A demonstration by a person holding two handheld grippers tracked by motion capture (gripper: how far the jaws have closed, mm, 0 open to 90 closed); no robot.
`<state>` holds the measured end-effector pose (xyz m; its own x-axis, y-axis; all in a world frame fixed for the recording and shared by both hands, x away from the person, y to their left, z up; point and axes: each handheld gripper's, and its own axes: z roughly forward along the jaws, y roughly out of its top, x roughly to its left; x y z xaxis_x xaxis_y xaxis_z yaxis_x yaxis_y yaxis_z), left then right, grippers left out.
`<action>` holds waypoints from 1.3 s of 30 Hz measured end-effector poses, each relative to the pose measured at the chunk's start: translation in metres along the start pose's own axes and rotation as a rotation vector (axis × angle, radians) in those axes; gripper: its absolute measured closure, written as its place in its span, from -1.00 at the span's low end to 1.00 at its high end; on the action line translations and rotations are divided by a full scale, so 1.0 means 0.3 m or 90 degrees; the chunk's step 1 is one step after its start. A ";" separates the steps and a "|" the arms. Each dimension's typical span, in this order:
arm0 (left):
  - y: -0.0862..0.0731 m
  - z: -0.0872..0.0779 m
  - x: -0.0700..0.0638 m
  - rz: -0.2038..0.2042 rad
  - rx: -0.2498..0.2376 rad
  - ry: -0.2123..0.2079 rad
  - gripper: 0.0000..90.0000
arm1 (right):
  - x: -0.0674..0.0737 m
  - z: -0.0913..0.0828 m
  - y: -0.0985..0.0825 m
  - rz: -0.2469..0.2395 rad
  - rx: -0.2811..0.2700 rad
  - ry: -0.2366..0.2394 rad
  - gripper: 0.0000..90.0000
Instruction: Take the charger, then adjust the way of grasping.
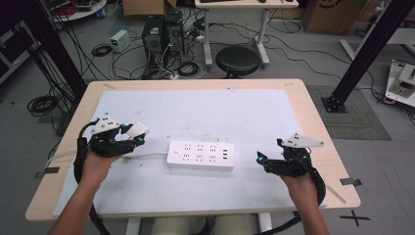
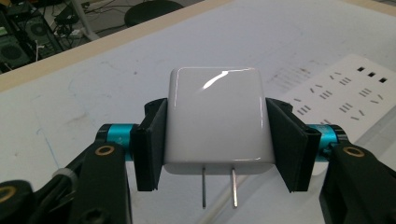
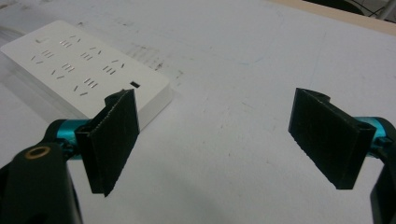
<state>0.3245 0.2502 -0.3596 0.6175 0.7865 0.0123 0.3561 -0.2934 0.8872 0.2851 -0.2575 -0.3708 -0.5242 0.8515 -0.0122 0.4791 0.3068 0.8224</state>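
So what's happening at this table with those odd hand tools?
A person holds a set of tongs in each hand. The left tongs are clamped on a white plug adapter, prongs toward the hand. The right tongs are open and hold nothing. A white power strip lies between them on the table.
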 end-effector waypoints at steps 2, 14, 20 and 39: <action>0.009 -0.006 -0.014 0.004 -0.007 -0.010 -0.05 | 0.000 -0.001 0.000 -0.002 0.000 0.002 -0.63; 0.046 -0.017 -0.087 0.046 -0.019 -0.057 -0.06 | 0.009 -0.008 0.005 -0.007 0.001 0.004 -0.63; 0.041 -0.006 -0.124 0.070 -0.018 -0.088 -0.05 | 0.013 0.005 0.007 -0.013 0.008 0.022 -0.63; 0.018 0.043 -0.270 0.150 -0.015 -0.191 -0.06 | 0.076 0.046 0.026 -0.021 0.038 0.086 -0.63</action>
<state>0.2853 0.1780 -0.3618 0.8595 0.5041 0.0847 0.1663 -0.4324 0.8862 0.2866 -0.2297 -0.3724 -0.6287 0.7766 0.0420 0.4994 0.3617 0.7873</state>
